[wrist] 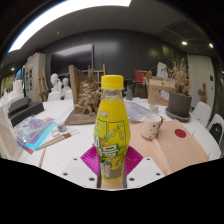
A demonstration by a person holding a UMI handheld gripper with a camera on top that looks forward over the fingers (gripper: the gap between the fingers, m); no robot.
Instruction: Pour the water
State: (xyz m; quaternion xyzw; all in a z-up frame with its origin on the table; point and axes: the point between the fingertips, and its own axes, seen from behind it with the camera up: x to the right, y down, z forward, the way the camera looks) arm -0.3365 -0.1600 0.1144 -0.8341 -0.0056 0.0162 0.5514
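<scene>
**Yellow bottle held over the white table**

The yellow bottle (pixel 112 128) stands upright between the magenta pads (pixel 97 160), and the gripper (pixel 112 168) is closed on its lower part. Just to its right is a white cup (pixel 151 126) on a beige mat (pixel 178 150). At the left table (pixel 60 160) edge lies a book (pixel 38 131).

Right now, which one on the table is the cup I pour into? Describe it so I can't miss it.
On the white table, look just beyond and to the right of the yellow-capped yellow plastic bottle standing between the tool's fingers. The small white cup stands there, the only open-topped vessel nearby.
</scene>
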